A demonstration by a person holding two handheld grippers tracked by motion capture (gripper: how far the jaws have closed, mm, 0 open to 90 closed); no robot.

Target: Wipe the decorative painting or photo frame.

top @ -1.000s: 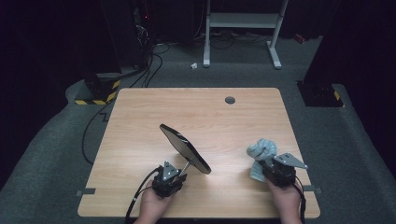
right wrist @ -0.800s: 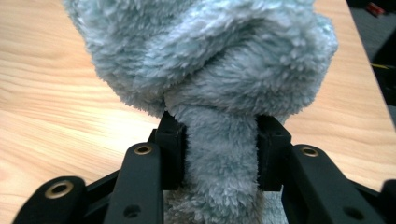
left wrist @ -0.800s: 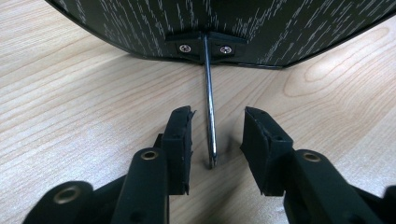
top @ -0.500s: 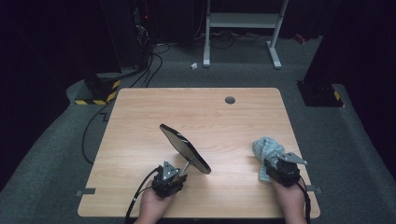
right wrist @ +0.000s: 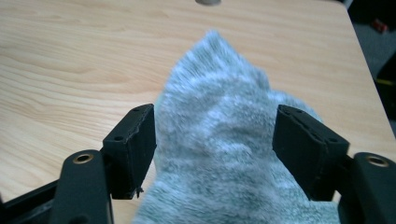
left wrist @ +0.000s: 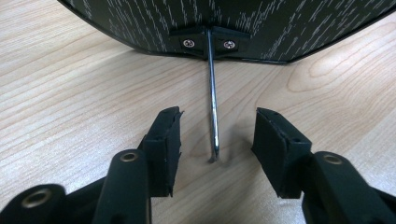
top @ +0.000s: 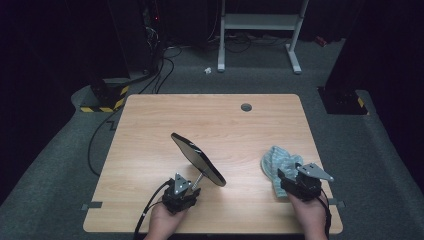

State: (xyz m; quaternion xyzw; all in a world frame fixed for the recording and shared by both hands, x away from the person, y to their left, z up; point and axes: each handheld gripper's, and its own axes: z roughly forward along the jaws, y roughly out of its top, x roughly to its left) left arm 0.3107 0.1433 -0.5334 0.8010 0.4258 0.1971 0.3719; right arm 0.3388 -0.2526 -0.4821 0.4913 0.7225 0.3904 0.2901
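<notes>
Pale wooden table (top: 150, 120) carries no writing I can read. My left gripper (left wrist: 215, 140) has just been spreading, the mirror (top: 197, 159) stem loose between its jaws; my right gripper (right wrist: 215, 140) has just been spreading around the grey cloth (right wrist: 224, 140).

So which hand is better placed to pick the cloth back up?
Right: the right gripper has just opened, and the grey cloth lies between its jaws. The left gripper straddles the mirror's wire stem.
</notes>
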